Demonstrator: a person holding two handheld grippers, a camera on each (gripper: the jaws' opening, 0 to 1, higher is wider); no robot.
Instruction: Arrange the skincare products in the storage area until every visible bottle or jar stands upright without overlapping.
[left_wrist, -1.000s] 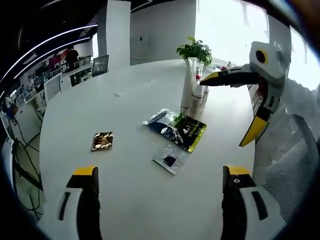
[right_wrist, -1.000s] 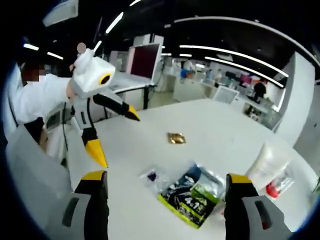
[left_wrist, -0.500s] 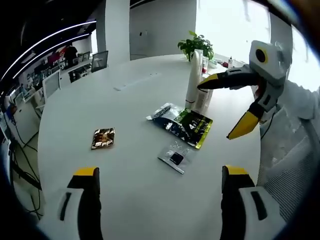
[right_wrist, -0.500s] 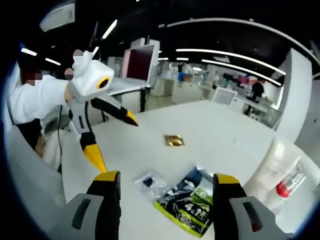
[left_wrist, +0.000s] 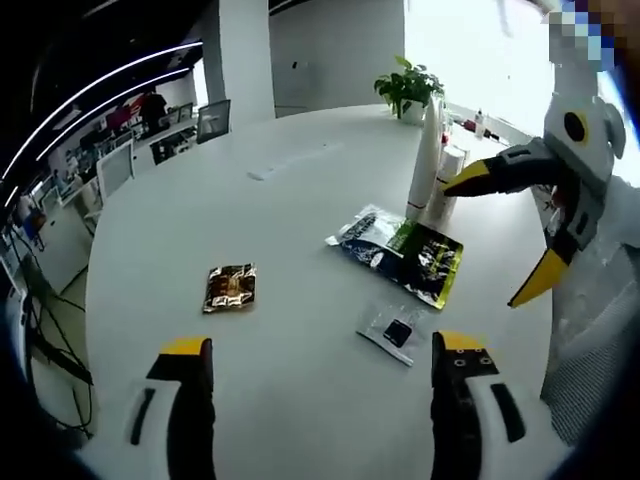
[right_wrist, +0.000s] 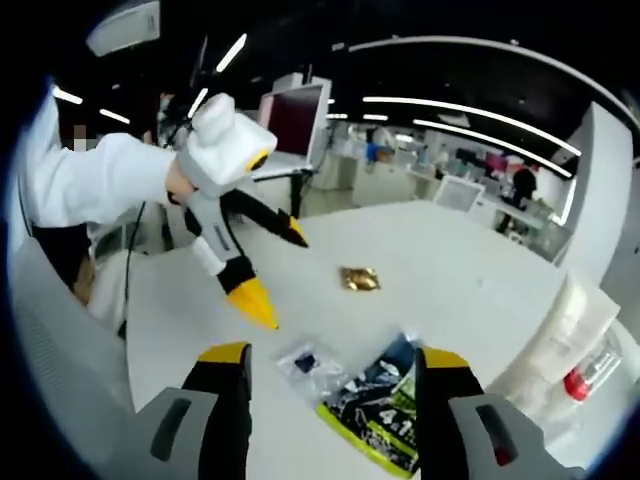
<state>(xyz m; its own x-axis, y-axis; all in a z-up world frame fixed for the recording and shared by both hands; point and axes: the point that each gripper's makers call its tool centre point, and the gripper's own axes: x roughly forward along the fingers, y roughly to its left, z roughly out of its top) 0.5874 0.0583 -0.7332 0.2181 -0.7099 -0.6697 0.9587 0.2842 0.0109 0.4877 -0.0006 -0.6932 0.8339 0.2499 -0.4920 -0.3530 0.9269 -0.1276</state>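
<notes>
Over a round white table (left_wrist: 300, 200), the left gripper (left_wrist: 315, 355) and right gripper (right_wrist: 330, 362) both hang released, holding nothing. Nearest lie a small clear sachet (left_wrist: 392, 332), a dark green pouch (left_wrist: 405, 255) and a brown packet (left_wrist: 231, 287). Beyond, white skincare tubes (left_wrist: 427, 160) stand upright beside a potted plant (left_wrist: 411, 88). Farther back are office desks and ceiling light strips.
</notes>
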